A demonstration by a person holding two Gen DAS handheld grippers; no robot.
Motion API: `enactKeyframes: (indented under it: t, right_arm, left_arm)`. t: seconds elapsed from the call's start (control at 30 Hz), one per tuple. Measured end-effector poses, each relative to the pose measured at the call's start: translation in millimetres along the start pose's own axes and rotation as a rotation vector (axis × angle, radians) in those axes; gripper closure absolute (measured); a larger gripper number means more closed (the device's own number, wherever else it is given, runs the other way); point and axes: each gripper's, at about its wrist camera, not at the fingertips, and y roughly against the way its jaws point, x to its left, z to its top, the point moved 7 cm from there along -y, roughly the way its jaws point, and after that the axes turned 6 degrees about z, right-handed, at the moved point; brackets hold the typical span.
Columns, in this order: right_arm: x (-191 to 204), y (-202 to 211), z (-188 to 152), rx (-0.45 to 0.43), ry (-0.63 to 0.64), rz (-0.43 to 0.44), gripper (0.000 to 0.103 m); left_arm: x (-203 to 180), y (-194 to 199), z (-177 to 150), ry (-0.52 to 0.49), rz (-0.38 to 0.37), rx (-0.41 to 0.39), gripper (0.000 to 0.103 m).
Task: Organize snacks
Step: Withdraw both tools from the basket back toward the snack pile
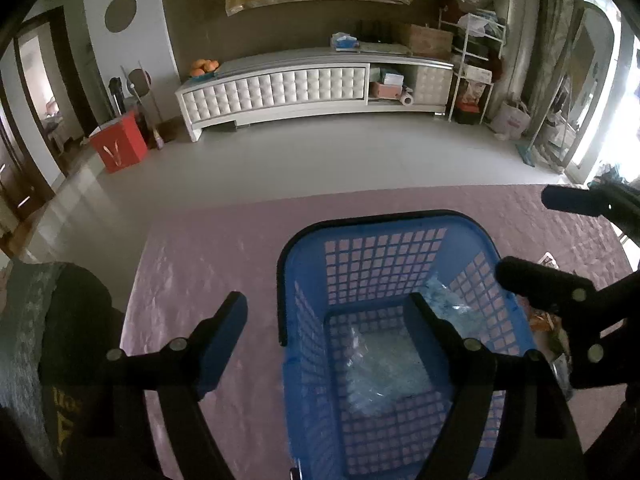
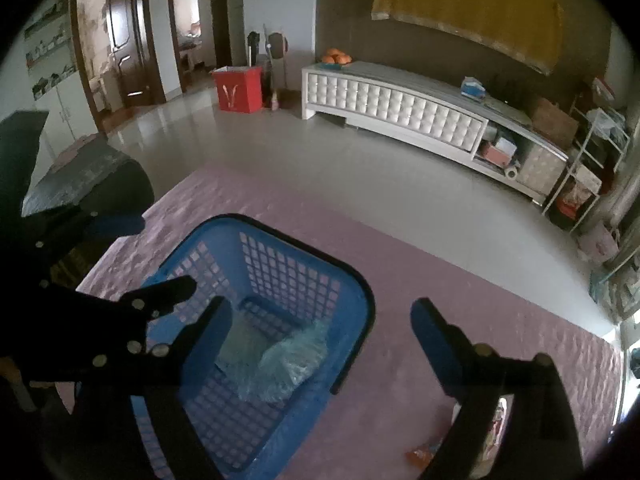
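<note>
At the far left, a dark cushion (image 1: 48, 320) sits at the edge of the pink table cover (image 1: 208, 240). The left gripper (image 1: 332, 320) hovers with fingers apart and empty, straddling the near-left wall of the blue plastic basket (image 1: 304, 248); one finger is outside, one inside. Clear-wrapped snack packets (image 1: 384, 368) lie on the basket floor, one leaning against the right wall, apparently just deposited. The right gripper (image 2: 320, 328) is likewise spread and empty, straddling the basket's right rim. At the near right, loose orange-printed snack packets (image 2: 424, 454) lie on the cover outside the basket, probably the next items to collect.
</note>
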Motion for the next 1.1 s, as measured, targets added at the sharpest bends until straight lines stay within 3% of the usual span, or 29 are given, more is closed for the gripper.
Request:
enactKeyframes:
  t: [0.43, 0.77, 0.87, 1.1]
  right_arm:
    - [3.3, 75.2, -19.0, -0.028, -0.047, -0.055, 0.010]
    - [4.3, 148.4, -42.2, -0.075, -0.097, -0.094, 0.010]
    - [-0.5, 164.7, -51.1, -0.081, -0.115, -0.113, 0.010]
    - [-13.5, 197.2, -81.4, -0.105, -0.147, -0.142, 0.010]
  left_arm:
    - [-17.6, 86.5, -11.1, 0.019, -0.050, -0.069, 0.024]
    - [-64.3, 162.2, -26.9, -0.033, -0.073, -0.139, 0.024]
    - [-77.3, 175.9, -29.0, -0.030, -0.101, -0.155, 0.019]
    - [-110.9, 195.2, -41.0, -0.024, -0.153, -0.161, 0.019]
